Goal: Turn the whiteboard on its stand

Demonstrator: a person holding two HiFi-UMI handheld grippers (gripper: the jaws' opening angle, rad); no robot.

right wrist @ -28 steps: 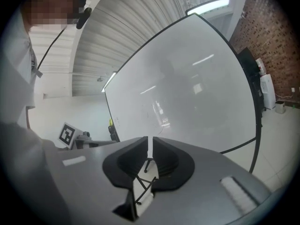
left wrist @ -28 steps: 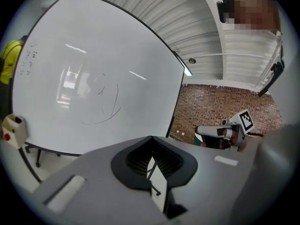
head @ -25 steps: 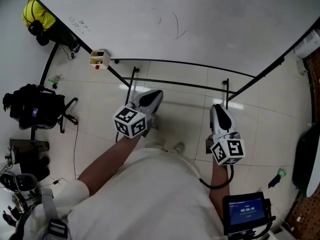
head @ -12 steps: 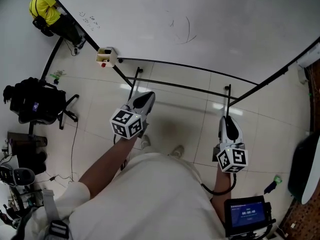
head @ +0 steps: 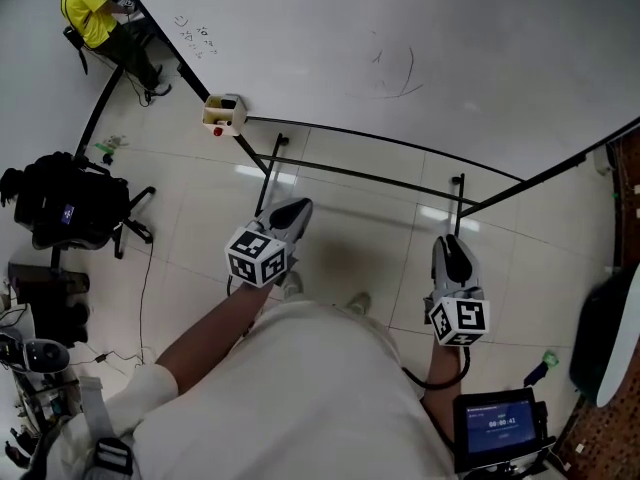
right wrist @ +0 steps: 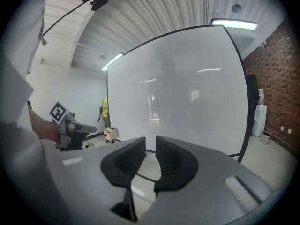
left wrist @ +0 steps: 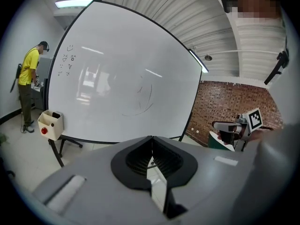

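We are standing on a pale tiled floor [head: 200,238] in a white-walled room. The whiteboard [head: 400,38] is sitting on its black stand [head: 370,175] just ahead of both grippers, touching neither. Our left gripper [head: 293,208] is showing jaws pressed together, and our right gripper [head: 450,246] is showing jaws slightly apart, with nothing between them.

The head camera looks steeply down on the left tool [head: 297,207], the right tool [head: 450,242] and the whiteboard [head: 400,28] filling the frame's top, and each tool's camera faces that same whiteboard from nearby.
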